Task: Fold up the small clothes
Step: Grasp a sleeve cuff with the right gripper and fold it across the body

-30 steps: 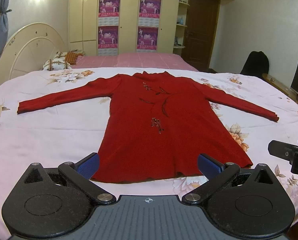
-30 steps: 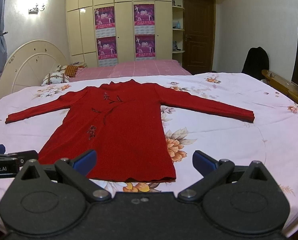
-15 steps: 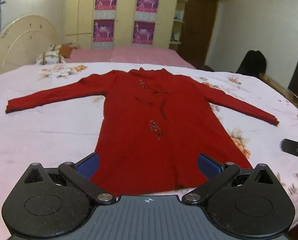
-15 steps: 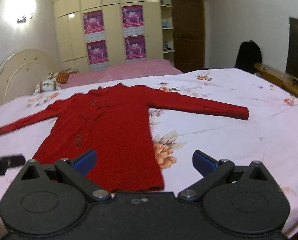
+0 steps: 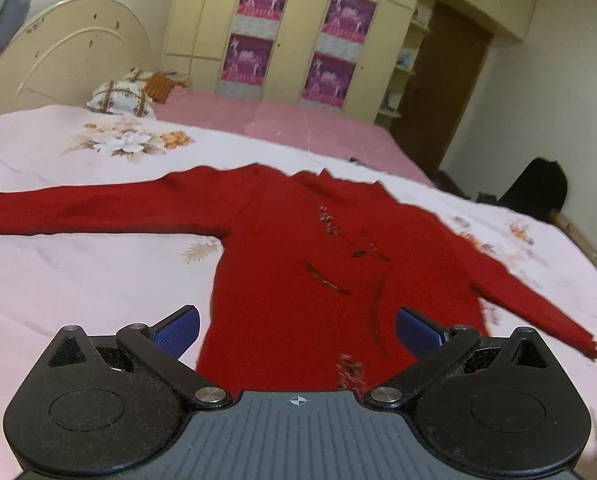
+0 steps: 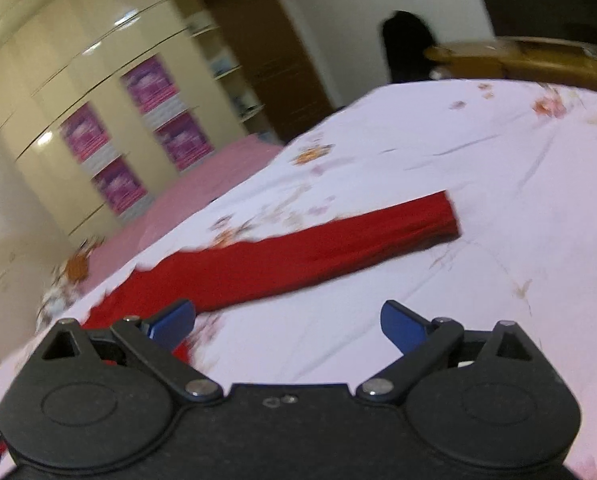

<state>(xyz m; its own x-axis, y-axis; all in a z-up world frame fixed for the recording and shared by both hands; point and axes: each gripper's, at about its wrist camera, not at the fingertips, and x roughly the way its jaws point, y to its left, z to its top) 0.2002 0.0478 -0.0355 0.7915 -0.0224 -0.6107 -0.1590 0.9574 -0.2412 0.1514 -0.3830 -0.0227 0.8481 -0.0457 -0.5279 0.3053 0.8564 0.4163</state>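
Your left gripper (image 5: 296, 330) sits nearest, its blue pads spread wide with nothing between them, poised over the lower body of the red top (image 5: 322, 280). Your right gripper (image 6: 288, 320) is just as wide open and empty, hanging above bare sheet with its view tilted and blurred; its left pad overlaps the red cloth in the picture, but whether they touch you cannot tell.

The red top lies flat and face up on the bed (image 5: 78, 280), both sleeves stretched out to the sides over a pale sheet printed with flowers. The right sleeve (image 6: 338, 248) runs straight out, its cuff resting on the sheet.

Beyond the collar, a pink cover (image 5: 282, 128) spreads across the far part of the bed, with a patterned pillow (image 5: 120, 98) against the cream curved headboard (image 5: 78, 64). Behind that stands a cream wardrobe (image 5: 298, 32) carrying four purple posters, then a brown door (image 5: 442, 88) to its right.
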